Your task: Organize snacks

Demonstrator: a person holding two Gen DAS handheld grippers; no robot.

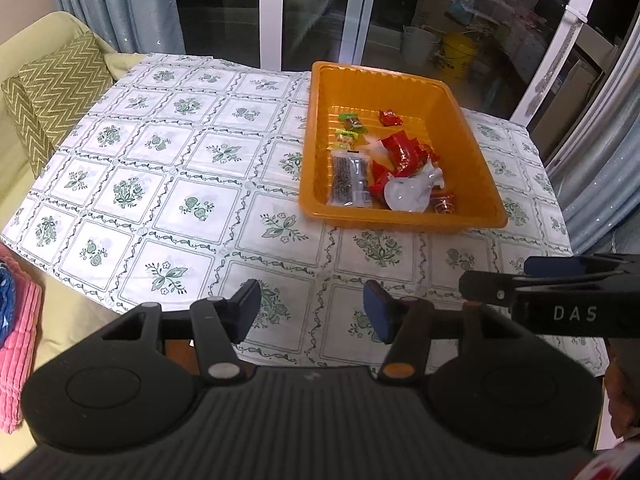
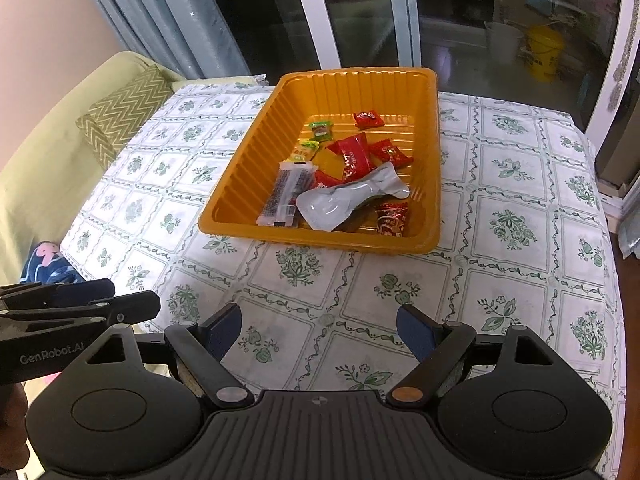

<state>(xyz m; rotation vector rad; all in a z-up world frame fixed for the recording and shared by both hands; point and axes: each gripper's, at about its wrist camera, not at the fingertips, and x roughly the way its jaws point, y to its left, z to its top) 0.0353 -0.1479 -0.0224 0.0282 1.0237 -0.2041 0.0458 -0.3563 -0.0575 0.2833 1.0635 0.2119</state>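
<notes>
With every snack packet already lying inside the orange tray (image 2: 430, 168), both the left gripper (image 1: 312, 308) and the right gripper (image 2: 320, 332) hovered empty, jaws spread, nearer than the tray, suggesting sorting was finished or a withdrawal next.

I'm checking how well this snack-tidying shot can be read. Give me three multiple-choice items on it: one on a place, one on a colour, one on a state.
1. Where do the snacks lie?
A. on the tablecloth
B. in the tray
C. on the sofa

2. What colour is the tray?
A. blue
B. white
C. orange

3. How do the right gripper's jaws stand?
A. open and empty
B. closed on a red packet
C. closed on the silver pouch

Key:
1 B, every packet, such as the silver pouch, lies inside the tray.
2 C, its ribbed walls are orange.
3 A, the right gripper shows only the tablecloth between its fingers.
</notes>
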